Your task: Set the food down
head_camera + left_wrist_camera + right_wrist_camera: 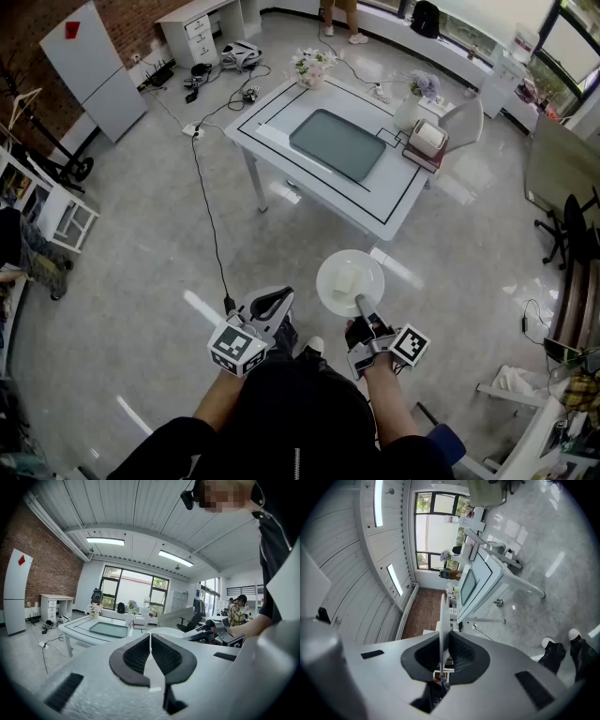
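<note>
A round white plate (349,277) carries a pale block of food (345,281). It hangs over the floor, short of the white table (272,117). My right gripper (359,302) is shut on the plate's near rim. In the right gripper view the plate (442,620) stands edge-on between the pads. My left gripper (278,298) is level with it on the left, shut and empty; in its own view the left gripper (150,649) has its pads touching. The plate (166,631) shows just beyond them.
A grey-green mat (337,143) lies in the middle of the table. Flowers (312,66), a vase (419,91) and a stack of books (427,143) stand along its far side. A white chair (466,122) is at the right. A cable (211,225) runs across the floor.
</note>
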Motion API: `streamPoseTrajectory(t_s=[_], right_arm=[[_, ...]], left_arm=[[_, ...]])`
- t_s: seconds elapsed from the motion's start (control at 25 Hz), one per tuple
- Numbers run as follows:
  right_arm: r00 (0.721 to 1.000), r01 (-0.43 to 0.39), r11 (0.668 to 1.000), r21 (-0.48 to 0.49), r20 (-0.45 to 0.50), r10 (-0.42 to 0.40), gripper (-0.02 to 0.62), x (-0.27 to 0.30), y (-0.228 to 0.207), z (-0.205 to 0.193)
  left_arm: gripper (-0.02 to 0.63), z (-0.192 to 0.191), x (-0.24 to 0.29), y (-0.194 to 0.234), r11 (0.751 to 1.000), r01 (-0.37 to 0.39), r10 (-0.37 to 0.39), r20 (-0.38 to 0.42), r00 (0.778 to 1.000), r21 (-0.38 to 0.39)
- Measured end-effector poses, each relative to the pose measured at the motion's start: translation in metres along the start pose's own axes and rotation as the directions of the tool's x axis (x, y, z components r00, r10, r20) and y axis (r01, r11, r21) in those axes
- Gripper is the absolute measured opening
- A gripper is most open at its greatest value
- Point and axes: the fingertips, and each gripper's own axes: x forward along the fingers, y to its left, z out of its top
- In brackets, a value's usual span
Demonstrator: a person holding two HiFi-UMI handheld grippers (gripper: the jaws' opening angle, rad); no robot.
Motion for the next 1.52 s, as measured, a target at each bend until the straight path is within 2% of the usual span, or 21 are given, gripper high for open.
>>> streamPoseTrajectory(t_s=[0.24, 0.44, 0.84, 1.28, 1.52], right_arm=[[1.0, -0.006, 1.0, -0.003, -0.01, 0.006, 0.023, -0.003, 0.002, -0.002], [0.999, -0.037, 0.997, -0.068, -0.025, 0.035, 0.025, -0.005, 0.005, 0.004], [0.996, -0.074, 0.997, -0.037, -0.052, 0.072, 0.024, 0.002, 0.009, 0.01], [0.995, -0.066, 0.998, -0.013, -0.076, 0.065, 0.025, 0.064, 0.002, 0.046], [0.998, -0.04, 0.999, -0.007, -0.051, 0.04, 0.025, 0.106, 0.007, 0.072]], left_arm=[[0.015, 0.001, -0.001, -0.005, 1.0, -0.004, 0.004, 0.002, 1.0, 0.001], [0.015, -0.002, 0.003, -0.012, 1.0, -0.007, 0.007, 0.001, 1.0, 0.002], [0.015, -0.008, 0.013, -0.014, 1.0, -0.023, 0.023, -0.031, 0.999, -0.014], [0.015, -0.005, 0.075, 0.047, 0.998, -0.023, 0.02, -0.046, 0.999, -0.056], [0.015, 0.009, 0.118, 0.088, 0.997, 0.013, -0.018, -0.058, 0.998, -0.078]])
